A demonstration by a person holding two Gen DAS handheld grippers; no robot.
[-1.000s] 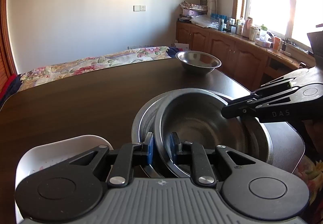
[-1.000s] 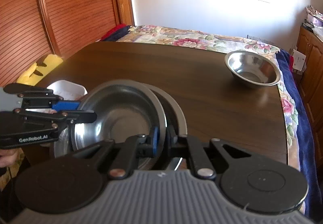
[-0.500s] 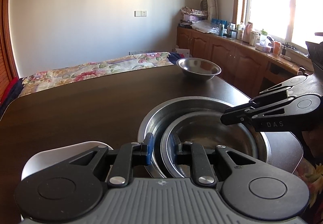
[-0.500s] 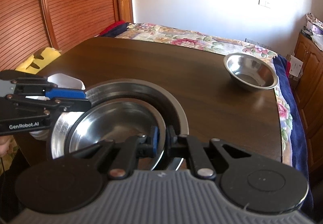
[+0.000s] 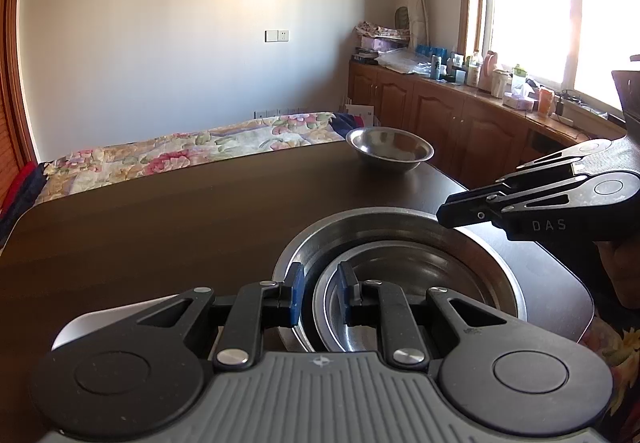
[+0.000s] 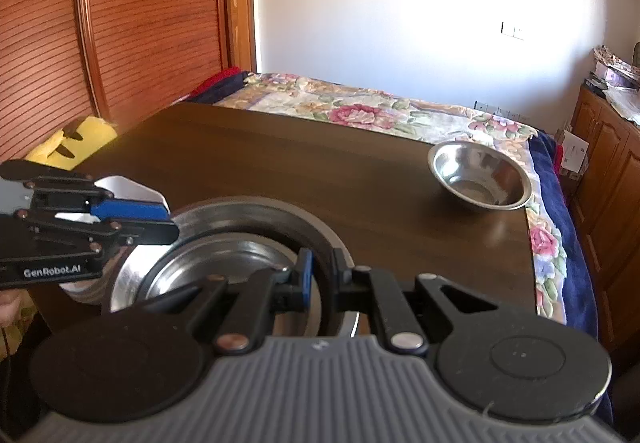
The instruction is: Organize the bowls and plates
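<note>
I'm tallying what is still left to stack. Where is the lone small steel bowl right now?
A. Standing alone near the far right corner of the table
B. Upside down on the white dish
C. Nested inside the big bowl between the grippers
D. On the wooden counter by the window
A: the small steel bowl stands upright and alone on the dark table near its far right corner, apart from the nested bowls.

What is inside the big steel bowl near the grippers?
A smaller steel bowl sits nested inside the big steel bowl. Its visible interior looks empty. The gripper bodies cover the near rims, and anything beneath the smaller bowl is hidden.
</note>
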